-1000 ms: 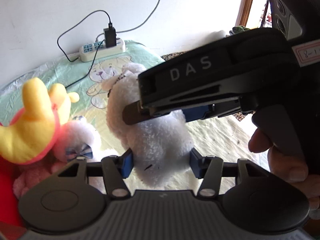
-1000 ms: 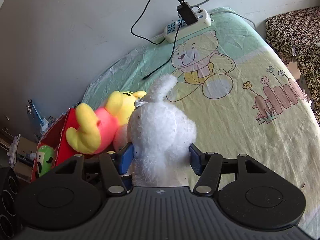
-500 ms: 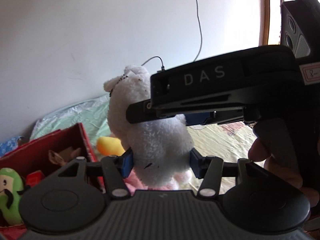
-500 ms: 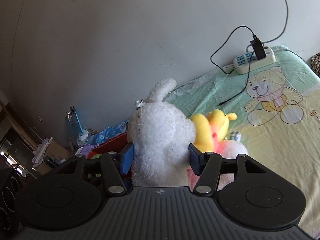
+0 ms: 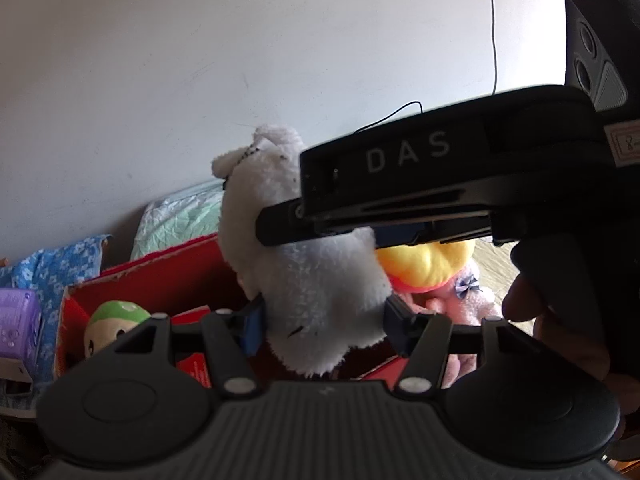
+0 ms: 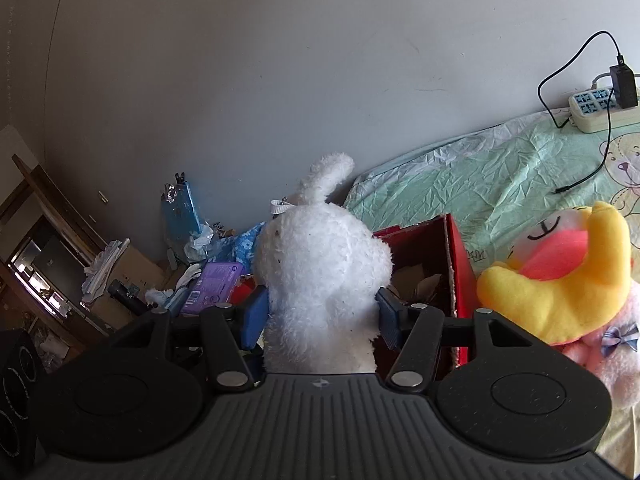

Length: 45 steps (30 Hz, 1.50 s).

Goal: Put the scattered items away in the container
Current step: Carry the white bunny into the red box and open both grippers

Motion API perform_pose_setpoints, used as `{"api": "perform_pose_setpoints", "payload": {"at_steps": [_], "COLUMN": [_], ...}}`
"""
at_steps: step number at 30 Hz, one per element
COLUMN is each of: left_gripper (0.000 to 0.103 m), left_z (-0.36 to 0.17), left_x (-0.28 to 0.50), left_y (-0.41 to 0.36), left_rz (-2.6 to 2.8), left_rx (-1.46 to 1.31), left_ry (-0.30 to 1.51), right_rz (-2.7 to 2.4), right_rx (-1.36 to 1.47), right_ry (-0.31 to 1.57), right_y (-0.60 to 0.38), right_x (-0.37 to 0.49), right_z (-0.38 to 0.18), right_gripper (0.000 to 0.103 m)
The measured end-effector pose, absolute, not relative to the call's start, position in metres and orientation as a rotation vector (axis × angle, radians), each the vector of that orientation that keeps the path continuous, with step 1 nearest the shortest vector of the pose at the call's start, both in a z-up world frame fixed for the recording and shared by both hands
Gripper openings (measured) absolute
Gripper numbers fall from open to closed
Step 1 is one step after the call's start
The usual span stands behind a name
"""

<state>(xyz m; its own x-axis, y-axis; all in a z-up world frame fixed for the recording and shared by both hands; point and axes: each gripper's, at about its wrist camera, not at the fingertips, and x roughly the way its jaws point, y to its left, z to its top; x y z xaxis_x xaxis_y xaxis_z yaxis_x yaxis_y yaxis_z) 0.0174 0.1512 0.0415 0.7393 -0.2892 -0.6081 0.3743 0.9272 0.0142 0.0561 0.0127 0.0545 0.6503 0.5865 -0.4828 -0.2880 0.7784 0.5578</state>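
A white plush toy hangs upright in the air, held from two sides. My left gripper is shut on its lower body. My right gripper is shut on the same white plush toy; its black body crosses the left wrist view above the toy. Below and behind the toy stands the open red box, with a green toy inside. To the right of the red box, a yellow plush lies on a pink plush on the bed.
A green printed bed sheet runs to the wall, with a power strip and its black cable at the far right. A purple carton and floor clutter lie left of the box. A person's hand holds the right gripper.
Both grippers have carried the white plush toy leftward, from over the bed and the other plushes to the red box. Their hold on it is unchanged.
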Motion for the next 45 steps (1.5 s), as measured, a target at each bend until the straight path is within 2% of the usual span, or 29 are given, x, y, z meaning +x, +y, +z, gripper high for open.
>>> {"api": "perform_pose_setpoints", "payload": {"at_steps": [12, 14, 16, 18, 29, 35, 45], "left_gripper": [0.065, 0.065, 0.065, 0.065, 0.067, 0.072, 0.071], "left_z": [0.006, 0.002, -0.002, -0.005, -0.019, -0.015, -0.002], "left_x": [0.047, 0.051, 0.055, 0.059, 0.073, 0.069, 0.064], "left_y": [0.191, 0.193, 0.194, 0.195, 0.197, 0.192, 0.186], "left_rz": [-0.386, -0.388, -0.387, -0.394, -0.414, -0.409, -0.371], "left_rx": [0.080, 0.080, 0.078, 0.070, 0.039, 0.037, 0.047], "left_ry": [0.824, 0.844, 0.859, 0.876, 0.928, 0.933, 0.919], "right_rz": [0.396, 0.375, 0.366, 0.362, 0.341, 0.325, 0.307], "right_rx": [0.293, 0.284, 0.290, 0.311, 0.308, 0.255, 0.244], "right_ry": [0.980, 1.030, 1.076, 1.106, 1.129, 1.082, 1.003], "right_y": [0.069, 0.072, 0.073, 0.074, 0.078, 0.081, 0.076], "right_x": [0.091, 0.096, 0.101, 0.103, 0.106, 0.099, 0.086], "right_z": [0.019, 0.011, 0.004, -0.001, -0.006, 0.004, 0.019], "right_gripper": [0.057, 0.055, 0.044, 0.040, 0.040, 0.041, 0.041]}}
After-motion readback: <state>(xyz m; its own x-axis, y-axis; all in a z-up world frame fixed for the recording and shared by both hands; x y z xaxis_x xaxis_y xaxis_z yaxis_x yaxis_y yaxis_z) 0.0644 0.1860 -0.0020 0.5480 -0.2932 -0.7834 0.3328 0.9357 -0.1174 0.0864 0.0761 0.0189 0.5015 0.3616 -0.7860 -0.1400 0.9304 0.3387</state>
